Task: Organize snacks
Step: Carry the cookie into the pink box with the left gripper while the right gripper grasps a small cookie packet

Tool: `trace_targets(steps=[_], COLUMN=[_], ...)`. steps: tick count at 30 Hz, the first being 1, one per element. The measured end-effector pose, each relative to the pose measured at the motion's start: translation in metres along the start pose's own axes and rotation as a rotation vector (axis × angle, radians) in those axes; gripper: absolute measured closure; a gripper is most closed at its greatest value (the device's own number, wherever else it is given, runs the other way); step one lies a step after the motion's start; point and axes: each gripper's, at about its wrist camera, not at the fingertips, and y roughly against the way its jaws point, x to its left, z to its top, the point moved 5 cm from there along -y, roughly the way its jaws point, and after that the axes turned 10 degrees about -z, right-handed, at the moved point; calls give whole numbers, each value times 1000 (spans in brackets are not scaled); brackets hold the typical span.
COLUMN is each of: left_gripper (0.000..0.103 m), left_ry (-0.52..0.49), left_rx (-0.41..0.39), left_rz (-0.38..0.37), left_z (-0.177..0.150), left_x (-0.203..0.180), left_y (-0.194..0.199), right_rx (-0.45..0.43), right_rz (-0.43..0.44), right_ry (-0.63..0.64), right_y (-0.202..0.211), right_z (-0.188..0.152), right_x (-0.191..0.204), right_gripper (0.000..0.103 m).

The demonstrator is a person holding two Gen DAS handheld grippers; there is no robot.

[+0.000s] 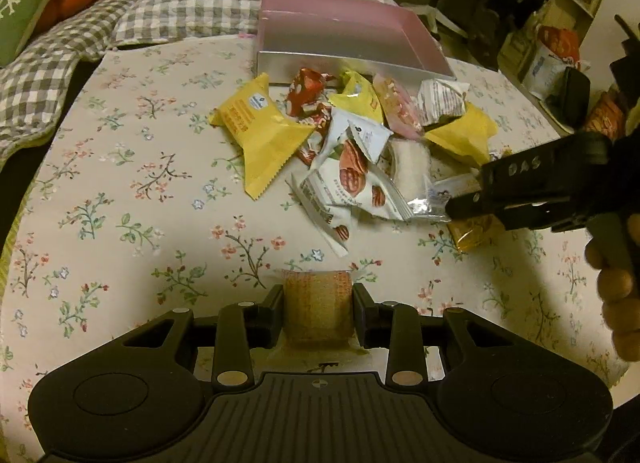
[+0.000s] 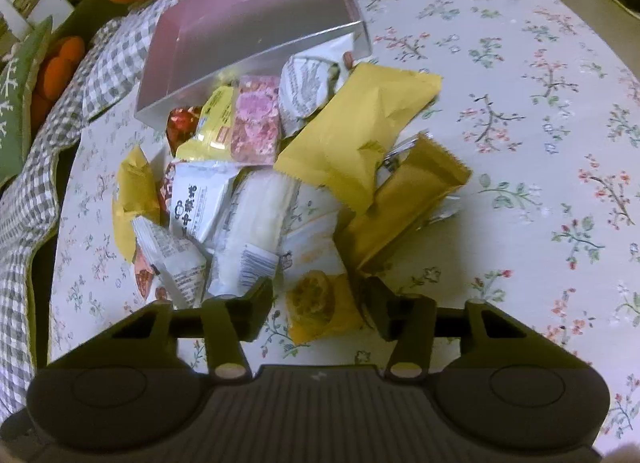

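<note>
Left wrist view: left hand-held gripper [image 1: 318,313] clamps an orange snack [image 1: 318,305] (lengthwise forward); right hand-held gripper [image 2: 318,303] gapes.

floral-cloth worktop [image 1: 120,183]: pink box [image 1: 344,39] at far edge, snack pile [image 1: 360,143] just in front, touching it, w/ checked blanket [image 1: 48,75] over far-left corner.

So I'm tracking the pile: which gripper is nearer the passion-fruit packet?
Right. The right gripper straddles the passion-fruit packet; the left gripper sits back, clamping a wrapped snack.
</note>
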Motion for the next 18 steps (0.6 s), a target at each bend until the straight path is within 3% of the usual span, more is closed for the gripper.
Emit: trace_targets(steps=[1, 2, 4, 6, 15, 18], left_gripper=[71, 71, 71, 71, 71, 71], left_ry=[4, 8, 19, 28, 36, 34], left_rx=[1, 3, 7, 3, -36, -44], left_rz=[2, 2, -1, -3, -1, 3], left_z=[0, 0, 0, 1, 22, 32], left_x=[0, 1, 3, 4, 8, 11], left_y=[0, -1, -1, 2, 16, 19], right_rx=[-14, -14, -10, -3, 23, -12], right_rz=[-6, -8, 8, 36, 122, 130], right_ry=[12, 30, 29, 20, -42, -51], right_y=[1, 1, 1, 5, 29, 40], right_z=[0, 0, -1, -1, -8, 1], right_x=[2, 4, 5, 4, -2, -4], right_gripper=[60, 72, 77, 92, 93, 93])
